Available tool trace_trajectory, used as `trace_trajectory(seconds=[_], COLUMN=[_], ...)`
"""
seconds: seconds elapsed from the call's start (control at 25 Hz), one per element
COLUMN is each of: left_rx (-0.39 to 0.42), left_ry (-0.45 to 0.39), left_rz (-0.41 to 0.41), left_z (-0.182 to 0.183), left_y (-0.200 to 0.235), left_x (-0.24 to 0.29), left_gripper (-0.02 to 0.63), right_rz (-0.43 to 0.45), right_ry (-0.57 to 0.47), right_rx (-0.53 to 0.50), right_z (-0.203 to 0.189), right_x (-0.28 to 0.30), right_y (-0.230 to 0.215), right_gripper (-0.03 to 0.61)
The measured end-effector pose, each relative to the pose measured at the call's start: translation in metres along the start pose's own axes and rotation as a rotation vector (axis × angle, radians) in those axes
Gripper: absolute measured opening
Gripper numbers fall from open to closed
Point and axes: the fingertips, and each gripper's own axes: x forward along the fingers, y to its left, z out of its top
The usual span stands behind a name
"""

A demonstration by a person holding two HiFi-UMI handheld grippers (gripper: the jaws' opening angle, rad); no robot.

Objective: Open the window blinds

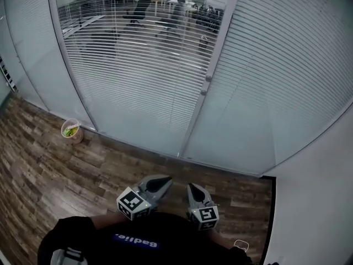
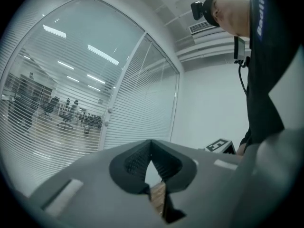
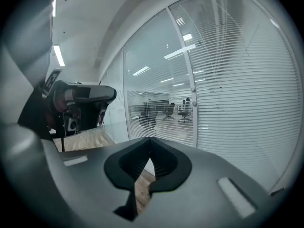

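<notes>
a wood-grain floor point(image 1: 49, 170) runs up to a curved wall of glass panels set in pale frames. white slatted blinds point(image 1: 138, 76) hang behind the glass. through the panel at twelve o'clock their slats let an office show, with dark office chairs point(image 1: 138, 10) and desks. the panels at two o'clock look more closed and milky. a frame post point(image 1: 220, 40) divides the two, and it carries two small round knobs point(image 1: 208, 78), one just under the other. a plain white wall point(image 1: 314, 203) closes the room at three o'clock. a paper cup point(image 1: 71, 130) with something green inside stands on the floor at ten o'clock, just beside the foot of the glass.

the person's dark top fills the bottom of the head view, and both tools are held close in front of it, side by side and slightly apart. the left claw point(image 1: 165, 180) has its jaws together at the tips with nothing between them. the right claw point(image 1: 193, 187) also has its tips together and is empty.

the blinds lie at twelve o'clock from both claws, well apart from them, with a strip of bare floor between. the post with the knobs stands at about one o'clock from the right claw. neither claw touches the glass, the frame or the slats.
</notes>
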Motion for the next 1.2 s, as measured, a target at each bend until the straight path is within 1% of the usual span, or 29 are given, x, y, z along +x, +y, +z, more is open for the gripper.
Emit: trace_trajectory(seconds=[0.2, 0.36, 0.48, 0.6, 0.8, 1.2], left_rx=[0.023, 0.014, 0.033, 0.026, 0.038, 0.032], left_ry=[-0.034, -0.036, -0.030, -0.033, -0.033, -0.028], left_rz=[0.002, -0.017, -0.047, -0.051, -0.064, -0.068], left_z=[0.010, 0.009, 0.009, 0.009, 0.006, 0.008], left_y=[0.028, 0.031, 0.027, 0.027, 0.026, 0.025], left_x=[-0.024, -0.028, -0.028, -0.028, -0.027, -0.023], left_gripper=[-0.002, -0.002, -0.002, -0.002, -0.002, -0.002], right_rz=[0.022, -0.005, -0.010, -0.023, -0.043, -0.041], right_ry=[-0.055, -0.088, -0.110, -0.121, -0.136, -0.129], right_rx=[-0.066, -0.048, -0.052, -0.050, -0.050, -0.043], right_z=[0.028, 0.040, 0.046, 0.047, 0.047, 0.049], right_x=[0.024, 0.023, 0.020, 0.017, 0.015, 0.015], right_y=[0.030, 0.035, 0.040, 0.038, 0.035, 0.032], right_gripper=[0.003, 0.003, 0.003, 0.003, 0.003, 0.002])
